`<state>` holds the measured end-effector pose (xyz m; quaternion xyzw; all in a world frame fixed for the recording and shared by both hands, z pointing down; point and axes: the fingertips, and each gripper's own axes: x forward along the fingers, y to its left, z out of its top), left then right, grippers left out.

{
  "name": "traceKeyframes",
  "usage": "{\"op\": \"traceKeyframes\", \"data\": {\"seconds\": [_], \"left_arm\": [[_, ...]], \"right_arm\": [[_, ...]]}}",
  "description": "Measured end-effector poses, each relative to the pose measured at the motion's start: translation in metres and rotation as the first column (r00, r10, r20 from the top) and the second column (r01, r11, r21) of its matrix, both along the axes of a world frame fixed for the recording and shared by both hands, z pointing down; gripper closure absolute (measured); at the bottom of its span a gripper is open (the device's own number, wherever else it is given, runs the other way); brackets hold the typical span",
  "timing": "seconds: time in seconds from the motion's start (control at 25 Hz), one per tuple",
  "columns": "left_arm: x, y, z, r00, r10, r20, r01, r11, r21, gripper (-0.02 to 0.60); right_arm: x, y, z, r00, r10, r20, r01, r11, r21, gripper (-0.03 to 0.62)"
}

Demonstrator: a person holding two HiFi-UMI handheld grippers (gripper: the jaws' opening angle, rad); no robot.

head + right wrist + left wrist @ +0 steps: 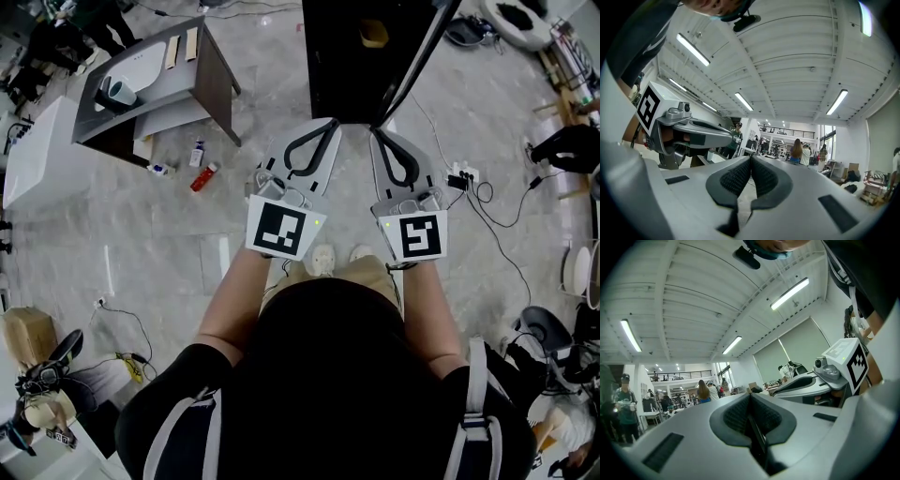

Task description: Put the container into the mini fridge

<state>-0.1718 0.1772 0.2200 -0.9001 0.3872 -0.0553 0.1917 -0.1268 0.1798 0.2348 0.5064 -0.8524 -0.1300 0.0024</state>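
Observation:
The black mini fridge (342,66) stands on the floor straight ahead, its door (412,61) swung open to the right. A yellowish thing (373,33) shows inside it; what it is I cannot tell. A pale cup-like container (120,92) sits on the grey table (178,103) at the far left. My left gripper (332,123) and right gripper (376,132) are held side by side just short of the fridge, both shut with nothing between the pads. Both gripper views tilt up at the ceiling: the left gripper (750,397) and right gripper (751,159) show closed tips.
Small bottles (204,176) lie on the floor beside the table. A power strip with cables (464,176) lies to the right of the fridge. A cardboard box (26,333) and gear sit at the lower left. People stand far off in the hall (796,152).

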Motion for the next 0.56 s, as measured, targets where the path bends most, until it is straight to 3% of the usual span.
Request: {"op": "traceKeyframes", "data": {"seconds": [0.56], "left_arm": [[-0.011, -0.003, -0.003, 1.0, 0.005, -0.007, -0.005, 1.0, -0.001, 0.557]], "right_arm": [[-0.014, -0.001, -0.002, 1.0, -0.003, -0.009, 0.003, 1.0, -0.001, 0.557]]}}
